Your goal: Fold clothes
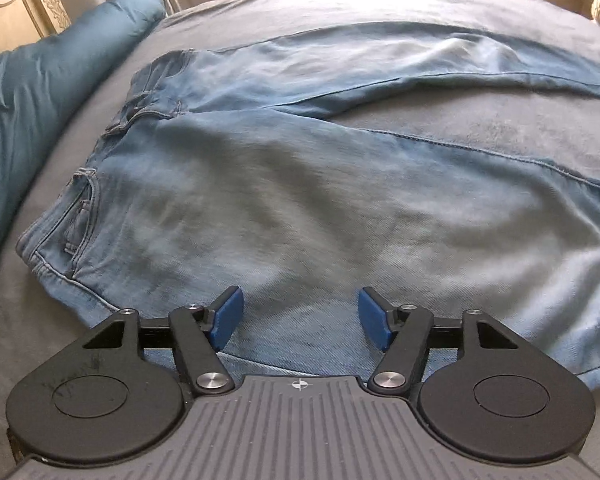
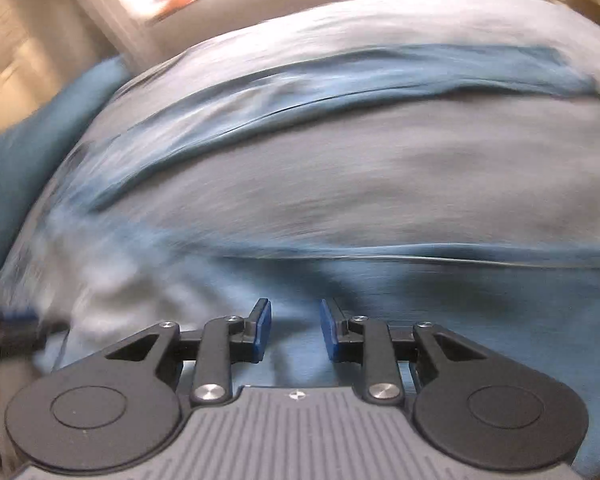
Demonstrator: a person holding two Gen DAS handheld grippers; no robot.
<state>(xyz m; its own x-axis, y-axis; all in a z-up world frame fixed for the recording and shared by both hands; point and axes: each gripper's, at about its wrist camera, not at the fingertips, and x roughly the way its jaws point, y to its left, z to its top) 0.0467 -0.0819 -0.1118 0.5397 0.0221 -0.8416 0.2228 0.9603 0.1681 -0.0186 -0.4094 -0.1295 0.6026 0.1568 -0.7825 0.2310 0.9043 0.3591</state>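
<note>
Light blue jeans [image 1: 284, 184] lie spread flat on a grey bed cover [image 1: 480, 128], waistband to the left, both legs running to the right. My left gripper [image 1: 300, 316] hovers open over the near thigh, blue pads wide apart with only denim below them. In the right wrist view, which is motion-blurred, the near jeans leg [image 2: 420, 300] fills the lower frame and the far leg [image 2: 340, 92] crosses the upper part. My right gripper [image 2: 295, 328] is open over the near leg, pads a narrow gap apart with nothing between them.
A teal pillow [image 1: 48, 92] lies left of the waistband. A cream carved headboard [image 1: 24, 4] stands at the far left. At the left edge of the right wrist view a dark blurred shape [image 2: 8, 332] shows, probably the other gripper.
</note>
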